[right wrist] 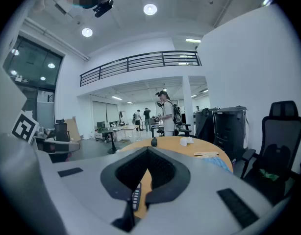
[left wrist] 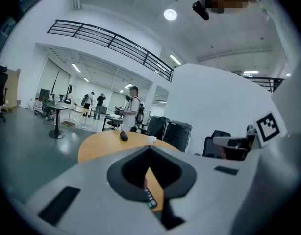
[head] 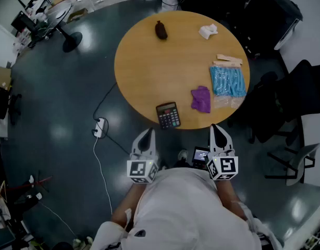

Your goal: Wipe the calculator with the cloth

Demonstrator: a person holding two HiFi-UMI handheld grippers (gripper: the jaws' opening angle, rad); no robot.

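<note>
Wooden and round, the table stands on a dark glossy floor, where a white power strip lies off the table's left edge. Both grippers hang short of the table's near edge, over the floor. The left gripper has its jaws pressed together on nothing, and so has the right gripper; each points toward the table and touches nothing on it. A blue packet lies by the right edge, with pale wooden sticks just beyond it. The black calculator sits at the near edge, face up, between the lines of the two grippers. The purple cloth lies crumpled just to its right, apart from it. A white tissue rests near the far right edge, and a small dark object near the far edge.
</note>
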